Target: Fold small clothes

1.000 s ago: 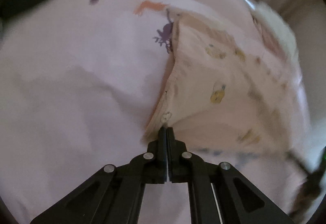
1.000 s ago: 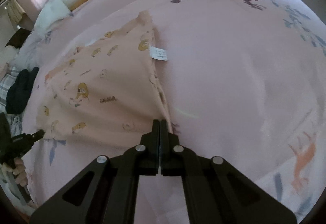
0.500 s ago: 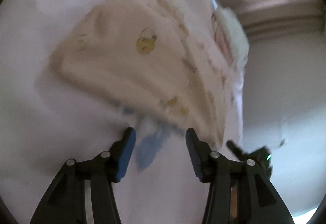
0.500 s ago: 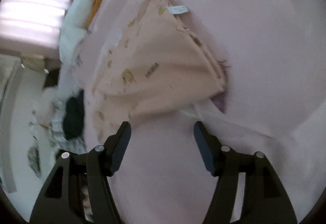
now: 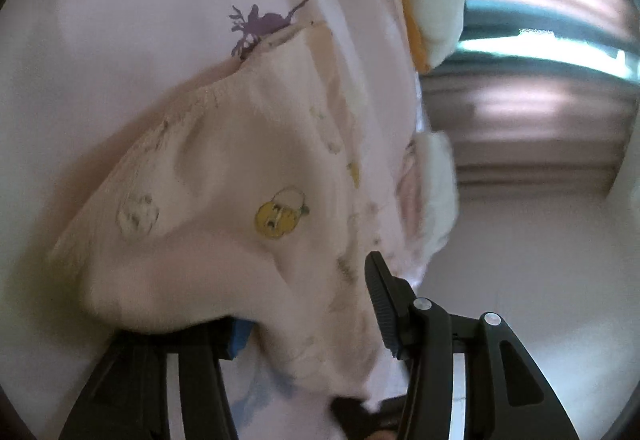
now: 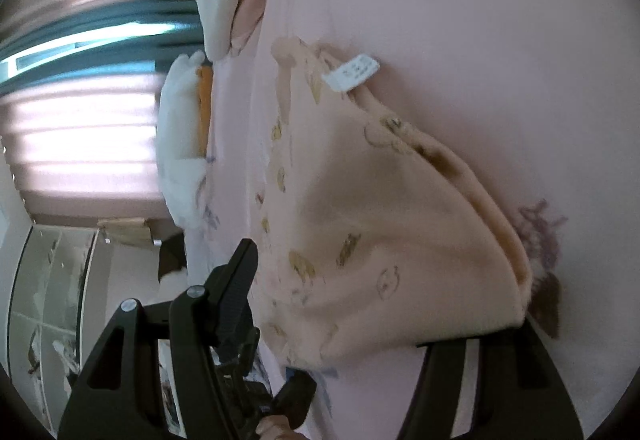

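Peach printed garment [image 5: 224, 208] heaped on pink bedsheet [image 5: 120, 20], straddled by parted, unclamped jaws of left gripper [image 5: 308, 304] and right gripper [image 6: 368, 304], just opened; likely risk: closing on bunched layers plus sheet, dragging the fold askew.

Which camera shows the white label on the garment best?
The right wrist view: there the label sticks out clearly from the far edge of the garment, white against the pink sheet. In the left wrist view the garment shows, but no label can be made out.
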Motion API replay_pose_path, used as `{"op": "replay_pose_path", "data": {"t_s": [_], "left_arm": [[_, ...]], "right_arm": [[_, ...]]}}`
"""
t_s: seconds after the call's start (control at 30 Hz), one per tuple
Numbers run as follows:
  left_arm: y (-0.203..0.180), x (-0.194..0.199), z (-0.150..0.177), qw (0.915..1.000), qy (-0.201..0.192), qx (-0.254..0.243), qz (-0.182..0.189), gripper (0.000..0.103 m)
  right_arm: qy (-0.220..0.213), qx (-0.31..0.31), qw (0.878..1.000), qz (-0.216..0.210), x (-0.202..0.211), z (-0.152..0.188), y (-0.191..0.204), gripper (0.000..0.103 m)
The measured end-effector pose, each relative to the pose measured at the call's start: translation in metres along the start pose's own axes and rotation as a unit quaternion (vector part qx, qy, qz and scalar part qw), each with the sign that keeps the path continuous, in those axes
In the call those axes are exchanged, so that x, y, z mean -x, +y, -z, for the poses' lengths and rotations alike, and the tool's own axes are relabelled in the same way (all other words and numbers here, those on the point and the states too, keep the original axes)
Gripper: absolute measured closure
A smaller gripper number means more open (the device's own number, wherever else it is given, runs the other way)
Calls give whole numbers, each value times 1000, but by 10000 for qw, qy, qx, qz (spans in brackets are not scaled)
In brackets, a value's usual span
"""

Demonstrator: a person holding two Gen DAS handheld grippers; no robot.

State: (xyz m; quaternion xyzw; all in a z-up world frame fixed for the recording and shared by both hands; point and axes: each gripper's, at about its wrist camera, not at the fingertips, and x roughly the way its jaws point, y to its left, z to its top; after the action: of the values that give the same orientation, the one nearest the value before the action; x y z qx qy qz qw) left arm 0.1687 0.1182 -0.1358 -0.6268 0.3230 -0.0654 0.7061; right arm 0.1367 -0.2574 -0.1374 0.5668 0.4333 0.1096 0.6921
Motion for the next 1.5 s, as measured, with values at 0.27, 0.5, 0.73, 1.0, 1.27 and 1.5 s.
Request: {"op": "replay_pose_path", "data": {"t_s": [0.27,0.5,0.73,1.0,1.27,1.5], "left_arm": [[-13,-31,-13,9999,-3,142,80,54],[2,-23,-17,9993,219,95,-303,88],[-54,15,16,9848,-329,-1577,-656,96],[-39,60,62,9850,174,-1548,-745,97],[16,89,98,9841,382,-1195,-1257,97],[11,134,114,9567,-472,-1943,-2116,97]], "right_arm": [[-247,232,9992,197,-23,-10,15,47],[-88,374,9991,197,-28,-20,-1,90],[213,389,9988,-227,-16,-13,7,89],[367,963,9946,-151,32,14,24,90],[490,1741,9774,1094,56,58,-8,89],[-96,2324,9566,1756,89,79,-8,96]]}}
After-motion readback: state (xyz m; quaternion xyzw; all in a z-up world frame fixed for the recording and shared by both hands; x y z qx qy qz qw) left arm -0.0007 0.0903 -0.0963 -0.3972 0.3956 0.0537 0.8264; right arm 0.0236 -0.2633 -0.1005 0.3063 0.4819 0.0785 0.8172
